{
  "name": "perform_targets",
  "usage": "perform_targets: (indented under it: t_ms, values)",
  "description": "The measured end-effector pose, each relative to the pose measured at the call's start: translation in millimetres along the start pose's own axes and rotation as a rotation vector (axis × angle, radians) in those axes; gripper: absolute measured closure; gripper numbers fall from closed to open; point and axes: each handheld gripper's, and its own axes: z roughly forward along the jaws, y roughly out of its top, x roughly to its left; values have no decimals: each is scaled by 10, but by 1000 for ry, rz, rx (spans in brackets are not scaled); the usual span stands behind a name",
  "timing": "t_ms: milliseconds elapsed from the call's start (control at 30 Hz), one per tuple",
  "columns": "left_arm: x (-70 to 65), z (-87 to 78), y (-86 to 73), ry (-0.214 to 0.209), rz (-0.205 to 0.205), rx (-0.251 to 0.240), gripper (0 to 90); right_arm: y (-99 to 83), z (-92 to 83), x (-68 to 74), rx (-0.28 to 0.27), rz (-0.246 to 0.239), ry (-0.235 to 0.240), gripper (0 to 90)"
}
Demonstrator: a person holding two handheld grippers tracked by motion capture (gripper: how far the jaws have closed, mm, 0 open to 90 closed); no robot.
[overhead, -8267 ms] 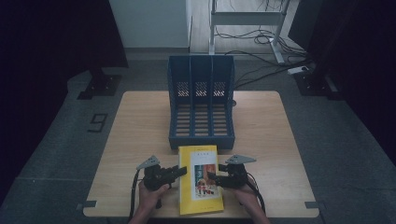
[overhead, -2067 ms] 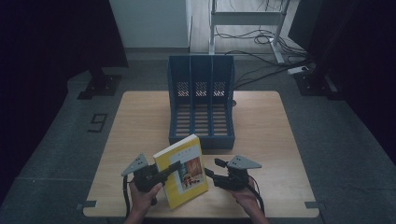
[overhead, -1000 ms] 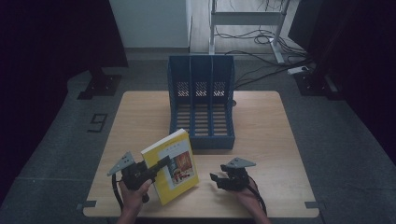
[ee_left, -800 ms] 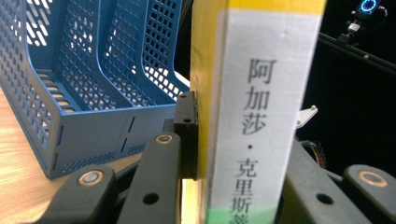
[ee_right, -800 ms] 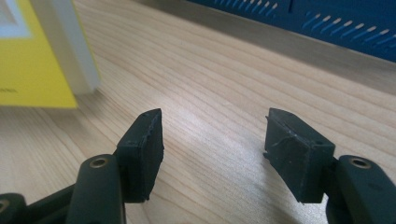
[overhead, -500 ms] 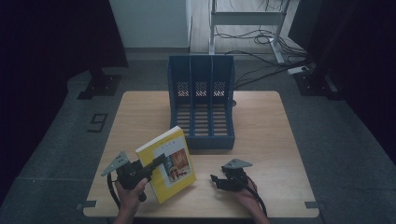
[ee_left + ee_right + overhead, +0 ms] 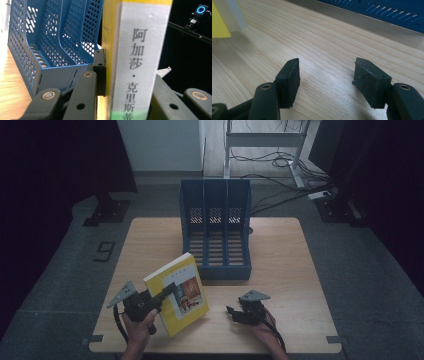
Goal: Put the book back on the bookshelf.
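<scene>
High view: a wooden table (image 7: 280, 250) bears a blue file rack (image 7: 216, 227) at centre. Lower left, the left gripper (image 7: 167, 292) clamps a tilted yellow book (image 7: 176, 292); lower right, the right gripper (image 7: 231, 312) rests empty.

Left gripper view: jaws squeeze the book's spine (image 7: 136, 62), rack (image 7: 50, 40) upper left.

Right gripper view: jaws (image 7: 325, 77) gape over bare wood (image 7: 324, 42).

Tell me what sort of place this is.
Probably a lab or studio set up for recording: a lone wooden table on grey floor, dark curtains at the sides, loose cables under a desk frame behind.
</scene>
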Motion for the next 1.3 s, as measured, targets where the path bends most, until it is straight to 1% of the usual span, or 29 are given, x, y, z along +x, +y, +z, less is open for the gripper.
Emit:
perform_targets:
  t_ms: [100, 200, 233, 300, 467, 567, 767, 867, 933, 1167, 1300]
  values:
    - [6, 1, 26, 8, 6, 0, 754, -1, 1, 21, 3, -7, -14, 360]
    - [11, -12, 43, 10, 4, -4, 754, -3, 1, 23, 1, -5, -15, 361]
    - [24, -33, 62, 4, -8, -13, 754, -3, -1, 17, 2, 0, -12, 362]
    - [38, -54, 85, 2, -16, -22, 754, -4, -2, 11, -1, 7, -7, 364]
    - [53, -70, 174, 26, 10, -30, 754, -4, -3, 10, -1, 7, -8, 364]
    - [77, -58, 212, 26, 3, -40, 754, -4, -2, 13, -1, 8, -9, 365]
    - [91, -46, 284, 35, 5, -48, 754, -4, -2, 15, 1, 2, -11, 364]
    - [99, -46, 322, 33, 3, -51, 754, -3, 2, 30, 4, -2, -34, 344]
    - [104, -42, 343, 34, 0, -58, 754, -3, 4, 34, 4, -10, -40, 342]
    - [150, -21, 385, 37, -15, -69, 754, -3, 4, 33, 4, -9, -39, 342]
    - [167, -11, 413, 42, -14, -71, 754, -3, 4, 34, 4, -10, -40, 342]
